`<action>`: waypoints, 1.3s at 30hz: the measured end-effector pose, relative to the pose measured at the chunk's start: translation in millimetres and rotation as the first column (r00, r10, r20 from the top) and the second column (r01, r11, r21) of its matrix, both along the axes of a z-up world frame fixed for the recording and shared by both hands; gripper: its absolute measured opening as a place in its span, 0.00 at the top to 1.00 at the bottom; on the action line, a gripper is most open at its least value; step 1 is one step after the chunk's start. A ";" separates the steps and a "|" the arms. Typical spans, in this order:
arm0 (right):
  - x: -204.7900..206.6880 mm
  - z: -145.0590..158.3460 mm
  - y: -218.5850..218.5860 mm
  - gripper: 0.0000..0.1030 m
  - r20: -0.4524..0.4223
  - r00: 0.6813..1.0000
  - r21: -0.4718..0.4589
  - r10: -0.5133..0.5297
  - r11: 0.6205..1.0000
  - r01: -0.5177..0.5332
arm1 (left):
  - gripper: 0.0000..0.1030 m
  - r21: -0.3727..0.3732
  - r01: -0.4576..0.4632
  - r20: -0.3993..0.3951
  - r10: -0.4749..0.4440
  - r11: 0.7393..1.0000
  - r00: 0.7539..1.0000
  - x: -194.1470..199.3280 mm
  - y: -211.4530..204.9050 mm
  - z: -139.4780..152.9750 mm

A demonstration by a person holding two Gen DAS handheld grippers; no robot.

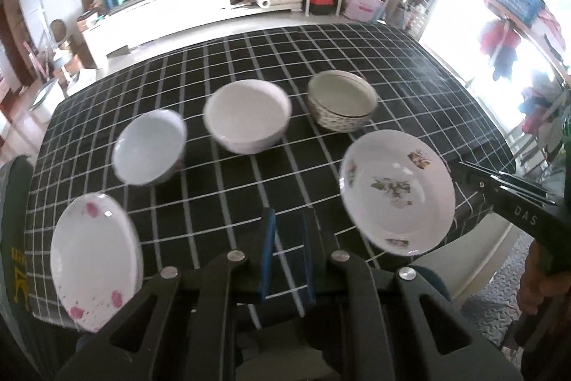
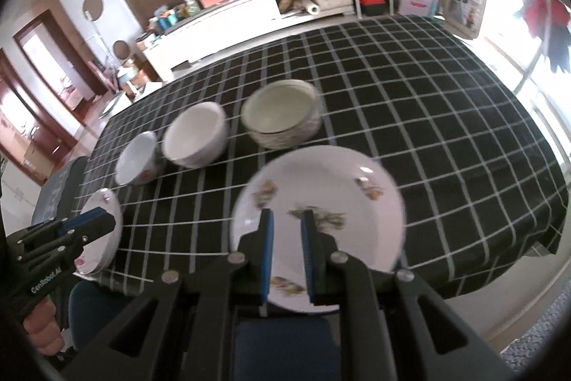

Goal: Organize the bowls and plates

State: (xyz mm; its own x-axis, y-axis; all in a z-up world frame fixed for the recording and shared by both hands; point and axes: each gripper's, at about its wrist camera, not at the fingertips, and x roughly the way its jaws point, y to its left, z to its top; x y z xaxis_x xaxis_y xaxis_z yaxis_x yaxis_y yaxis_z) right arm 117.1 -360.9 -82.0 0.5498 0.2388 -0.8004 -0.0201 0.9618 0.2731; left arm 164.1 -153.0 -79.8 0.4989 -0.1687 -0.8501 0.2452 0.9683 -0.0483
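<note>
Right wrist view: right gripper [image 2: 287, 231] jaws apart, empty, hovering over near rim of flowered plate [image 2: 357, 202] at table's front edge. Left gripper [image 1: 289, 238] jaws apart, empty, between pink plate [image 1: 92, 256] and flowered plate; right nearer.

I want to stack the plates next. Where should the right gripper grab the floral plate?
Grip the floral plate by its raised near rim, approaching from the table's near edge. It lies flat, and the right gripper, fingers apart, is already lined up there.
</note>
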 end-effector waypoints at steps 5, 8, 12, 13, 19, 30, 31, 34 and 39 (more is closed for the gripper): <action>8.8 -14.0 -26.6 0.82 -0.034 0.999 -0.035 -0.030 0.999 0.029 | 0.86 -0.014 0.034 -0.028 -0.034 0.999 0.999 15.5 -24.0 -10.9; 14.6 -24.9 -39.4 0.82 -0.057 0.997 -0.050 -0.045 0.998 0.043 | 0.86 -0.019 0.040 -0.059 -0.041 0.999 0.997 26.4 -34.6 -23.3; 22.9 -41.9 -51.9 0.82 -0.093 0.994 -0.042 -0.058 0.998 0.054 | 0.86 -0.040 0.041 -0.100 -0.045 0.998 0.994 40.6 -42.7 -44.2; 24.7 -46.2 -53.9 0.82 -0.101 0.993 -0.041 -0.056 0.998 0.052 | 0.83 -0.041 0.040 -0.110 -0.044 0.998 0.993 42.9 -43.9 -48.3; 34.1 -65.5 -63.6 0.82 -0.122 0.992 -0.015 -0.039 0.999 0.038 | 0.82 -0.035 0.054 -0.168 -0.059 0.998 0.984 55.5 -55.1 -78.2; 40.9 -65.7 -72.6 0.76 -0.092 0.996 -0.106 -0.013 0.994 0.003 | 0.81 -0.026 0.074 -0.187 -0.077 0.997 0.979 71.2 -67.5 -104.3; 41.1 -68.6 -73.2 0.76 -0.102 0.995 -0.097 -0.009 0.995 0.000 | 0.81 -0.028 0.074 -0.188 -0.078 0.997 0.979 72.2 -68.5 -105.8; 40.7 -77.3 -77.7 0.76 -0.119 0.993 -0.067 -0.018 0.998 0.010 | 0.81 -0.028 0.077 -0.187 -0.081 0.997 0.979 73.9 -71.0 -109.6; 39.3 -79.2 -76.1 0.77 -0.114 0.993 -0.058 -0.020 0.998 0.014 | 0.88 -0.025 0.097 -0.172 -0.100 0.995 0.980 72.4 -75.0 -109.9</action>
State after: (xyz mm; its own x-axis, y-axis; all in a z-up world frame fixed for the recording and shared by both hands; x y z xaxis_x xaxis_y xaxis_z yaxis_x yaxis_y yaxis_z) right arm 156.3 -437.0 -161.3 0.4572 0.1823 -0.8705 0.0245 0.9758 0.2172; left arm 236.5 -228.0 -189.7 0.3252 -0.2247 -0.9186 0.3263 0.9384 -0.1140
